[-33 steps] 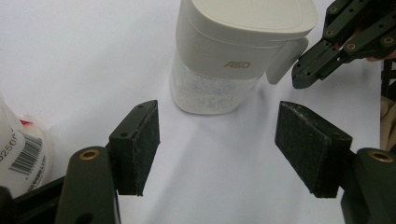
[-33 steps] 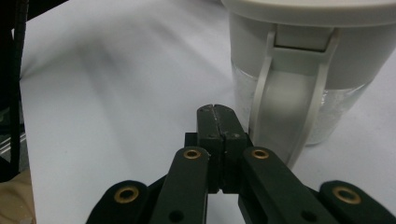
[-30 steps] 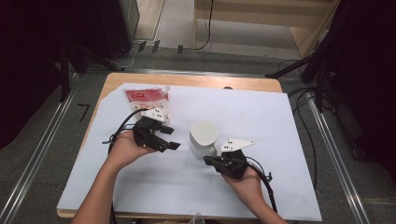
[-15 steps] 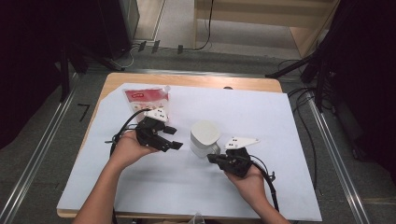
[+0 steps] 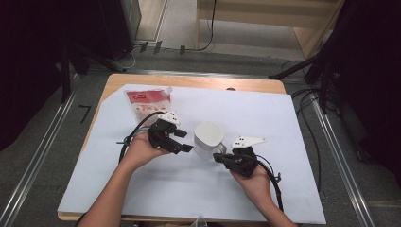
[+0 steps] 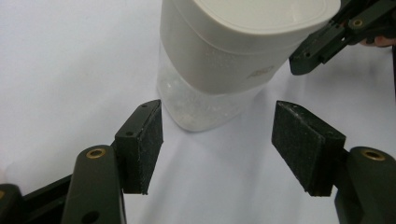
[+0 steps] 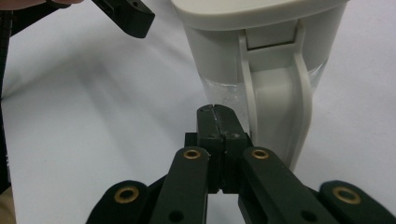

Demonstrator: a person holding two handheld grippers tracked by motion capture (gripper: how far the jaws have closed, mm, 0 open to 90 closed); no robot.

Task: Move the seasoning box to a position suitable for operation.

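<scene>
Two grippers are being held close to one white jug, which is standing upright near the middle of the white sheet on the table. A red packet is lying well apart from it, at the far left.

The left gripper is being kept open wide, and nothing is being held in it. In the left gripper view, the jug is seen straight ahead of the two black pads, a little past them. It is not being touched by either pad. The gap between the pads looks a bit wider than the clear bottom part of the jug, so the jug could likely be taken in between them if the gripper is pushed straight on.

The right gripper is being kept shut tight, with its jaws pressed together and nothing between them. In the right gripper view, its tip is seen just beside the jug's handle, low down, on the side nearer the left gripper. Whether the handle is being touched cannot be told.

So the jug is being flanked, the open left gripper on one side and the shut right gripper at the handle side. Its long line is running up and down, so a grip from the side is called for, and the left gripper looks best placed for it.
</scene>
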